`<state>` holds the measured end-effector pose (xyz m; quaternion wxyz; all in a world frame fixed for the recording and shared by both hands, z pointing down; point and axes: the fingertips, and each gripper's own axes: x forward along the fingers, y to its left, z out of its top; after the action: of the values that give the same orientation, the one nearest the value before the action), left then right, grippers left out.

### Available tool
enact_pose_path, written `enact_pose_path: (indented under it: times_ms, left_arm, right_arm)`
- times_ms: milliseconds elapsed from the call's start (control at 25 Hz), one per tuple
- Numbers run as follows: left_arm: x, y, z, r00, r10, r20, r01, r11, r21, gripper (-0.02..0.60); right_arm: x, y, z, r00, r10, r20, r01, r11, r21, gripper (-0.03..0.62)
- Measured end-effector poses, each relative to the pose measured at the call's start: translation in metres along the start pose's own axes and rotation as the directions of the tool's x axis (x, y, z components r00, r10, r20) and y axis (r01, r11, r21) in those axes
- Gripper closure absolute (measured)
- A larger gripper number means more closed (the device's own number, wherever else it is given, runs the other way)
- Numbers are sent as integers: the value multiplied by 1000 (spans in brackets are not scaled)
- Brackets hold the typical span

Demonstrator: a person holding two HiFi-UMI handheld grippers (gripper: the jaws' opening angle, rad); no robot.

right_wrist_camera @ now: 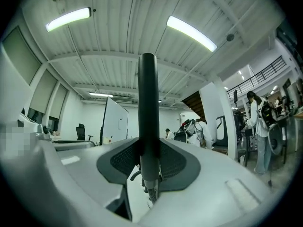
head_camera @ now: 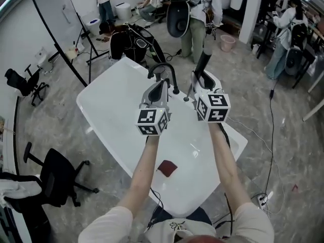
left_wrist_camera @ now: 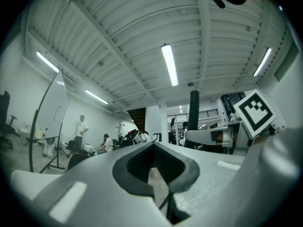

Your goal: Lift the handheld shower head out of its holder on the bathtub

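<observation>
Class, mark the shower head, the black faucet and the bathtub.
shower head (right_wrist_camera: pixel 148 103), right gripper view, its black handle.
black faucet (head_camera: pixel 163 65), head view, top of arch.
bathtub (head_camera: pixel 109 116), head view, bare white surface.

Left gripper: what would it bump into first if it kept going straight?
Probably nothing near: the left gripper points out over the tub into open space, though depth is hard to judge.

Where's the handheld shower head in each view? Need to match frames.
Head view: upper centre, black shower head rising from the right tool.
Left gripper view: right of centre, upright black bar.
Right gripper view: dead centre, clamped between the jaws.
Shared landmark: whiteboard.
</observation>
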<state>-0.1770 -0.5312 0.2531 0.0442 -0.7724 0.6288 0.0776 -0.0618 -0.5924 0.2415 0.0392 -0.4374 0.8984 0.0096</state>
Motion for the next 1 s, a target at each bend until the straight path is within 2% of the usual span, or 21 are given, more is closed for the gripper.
enact_pose_path:
  times_ms: [120, 360, 480, 720, 800, 1000]
  left_arm:
    - [-8, -25, 24, 1000, 11, 15, -11, 999, 31, 581]
    - [-41, -65, 63, 999, -2, 52, 3, 1000, -13, 581]
    - [-49, -77, 72, 997, -35, 76, 39, 998, -50, 581]
    - [-84, -105, 56, 996, -68, 61, 74, 993, -96, 581]
    - [-92, -109, 62, 994, -75, 78, 82, 991, -101, 581]
    - [-97, -101, 76, 985, -75, 157, 106, 974, -200, 581]
  right_arm:
    - [-31, 3, 28, 1000, -5, 30, 6, 999, -40, 448]
    - [-94, 24, 63, 998, 12, 59, -9, 999, -49, 447]
    - [-110, 35, 79, 996, 14, 93, -10, 999, -45, 447]
    - [-159, 57, 50, 995, -44, 92, 41, 999, 30, 445]
    - [-172, 60, 43, 994, -54, 95, 48, 997, 57, 445]
    - [-177, 62, 34, 993, -72, 95, 67, 996, 62, 447]
